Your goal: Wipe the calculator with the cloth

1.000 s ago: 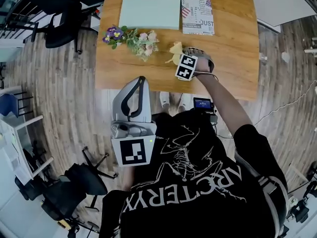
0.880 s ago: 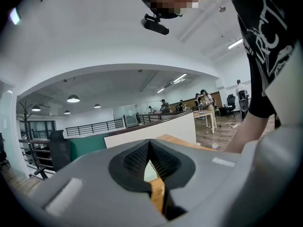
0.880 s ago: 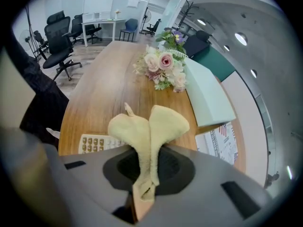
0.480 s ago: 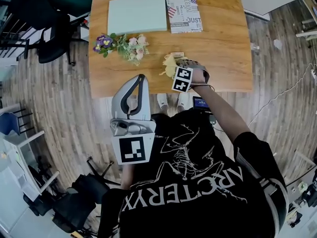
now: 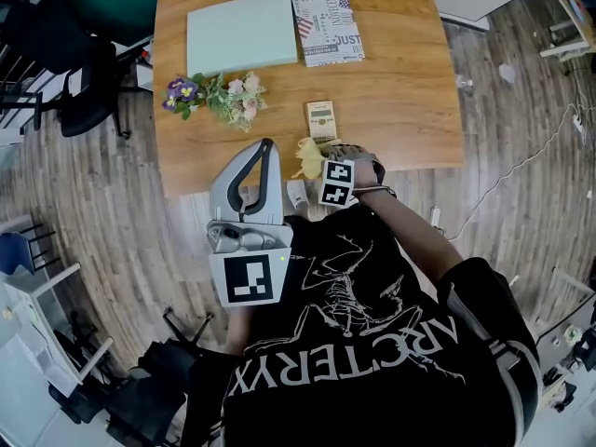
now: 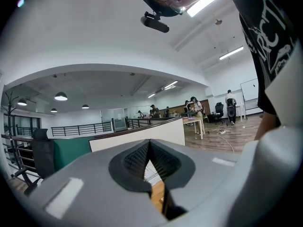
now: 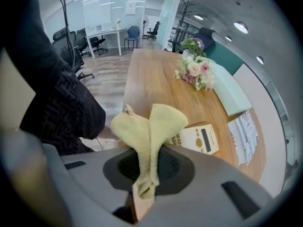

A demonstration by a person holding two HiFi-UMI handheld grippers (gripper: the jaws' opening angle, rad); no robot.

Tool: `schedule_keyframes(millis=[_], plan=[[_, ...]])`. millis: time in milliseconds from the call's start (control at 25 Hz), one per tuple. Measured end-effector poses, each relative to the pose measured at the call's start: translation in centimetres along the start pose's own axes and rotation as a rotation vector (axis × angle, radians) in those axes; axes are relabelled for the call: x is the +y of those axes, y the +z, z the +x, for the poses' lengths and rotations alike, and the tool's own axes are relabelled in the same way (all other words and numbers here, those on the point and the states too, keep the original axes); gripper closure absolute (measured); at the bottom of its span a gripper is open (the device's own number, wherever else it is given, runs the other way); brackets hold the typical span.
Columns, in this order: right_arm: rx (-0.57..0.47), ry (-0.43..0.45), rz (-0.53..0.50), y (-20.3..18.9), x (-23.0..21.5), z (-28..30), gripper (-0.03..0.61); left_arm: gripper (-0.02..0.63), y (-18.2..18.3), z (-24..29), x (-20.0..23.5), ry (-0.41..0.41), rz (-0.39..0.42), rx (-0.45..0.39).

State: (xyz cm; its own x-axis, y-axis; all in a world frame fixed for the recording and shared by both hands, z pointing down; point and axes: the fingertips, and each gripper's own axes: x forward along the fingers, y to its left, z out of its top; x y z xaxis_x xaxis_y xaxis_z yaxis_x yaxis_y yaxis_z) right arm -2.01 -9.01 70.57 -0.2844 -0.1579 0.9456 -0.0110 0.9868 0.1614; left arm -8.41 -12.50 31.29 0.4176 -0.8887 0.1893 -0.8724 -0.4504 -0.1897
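Observation:
The beige calculator (image 5: pixel 321 120) lies flat on the wooden table (image 5: pixel 400 82), near its front edge. My right gripper (image 5: pixel 315 164) is just in front of it at the edge, shut on the yellow cloth (image 5: pixel 306 158). In the right gripper view the cloth (image 7: pixel 150 124) sticks up in two folds from the shut jaws, with the calculator (image 7: pixel 199 138) just beyond it and not touching. My left gripper (image 5: pixel 251 182) is held close to the body off the table's front edge. Its jaws are shut with nothing in them, as the left gripper (image 6: pixel 149 167) view shows.
A bunch of artificial flowers (image 5: pixel 216 95) lies left of the calculator. At the back of the table are a pale green pad (image 5: pixel 241 32) and a printed magazine (image 5: pixel 326 28). Office chairs (image 5: pixel 70 82) stand on the wood floor to the left.
My right gripper has drawn back with the cloth from over the calculator to the table's front edge, leaving the calculator uncovered. The left gripper has stayed where it was.

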Motion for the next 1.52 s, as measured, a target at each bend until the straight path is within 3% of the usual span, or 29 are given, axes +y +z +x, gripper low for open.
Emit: schedule_keyframes(millis=[200,440,600,760,880,1080,1240,1360,1520], plan=[[0.019,0.072,0.013,-0.7,1.9,1.4,0.526,0.604,-0.1,-0.3,0.3,0.003,-0.006,0.004],[0.001,0.084,0.041,-0.8,2.0,1.1,0.526,0.604,-0.3,-0.7,0.1,0.009,-0.011,0.006],[-0.108,0.057,0.206,-0.9,0.1,-2.1,0.526,0.604,0.0,-0.4,0.0,-0.005,0.005,0.001],[-0.333,-0.097,0.571,-3.5,-6.4,-9.6,0.526,0.604,0.5,0.5,-0.4,-0.026,0.016,-0.014],[-0.528,-0.272,0.685,-4.3,-10.9,-17.8,0.526,0.604,1.1,1.3,-0.7,-0.046,0.028,-0.028],[-0.833,-0.559,0.653,-1.9,-14.8,-30.5,0.526,0.604,2.1,2.3,-1.3,-0.070,0.050,-0.045],[-0.978,-0.755,0.610,0.3,-15.7,-37.9,0.526,0.604,3.0,2.9,-1.0,-0.070,0.071,-0.069],[-1.011,-0.841,0.553,1.5,-15.7,-40.5,0.526,0.604,3.2,2.9,-0.2,-0.044,0.068,-0.076],[-1.027,-0.870,0.531,2.1,-15.7,-41.6,0.526,0.604,3.1,2.6,1.0,-0.010,0.049,-0.077]])
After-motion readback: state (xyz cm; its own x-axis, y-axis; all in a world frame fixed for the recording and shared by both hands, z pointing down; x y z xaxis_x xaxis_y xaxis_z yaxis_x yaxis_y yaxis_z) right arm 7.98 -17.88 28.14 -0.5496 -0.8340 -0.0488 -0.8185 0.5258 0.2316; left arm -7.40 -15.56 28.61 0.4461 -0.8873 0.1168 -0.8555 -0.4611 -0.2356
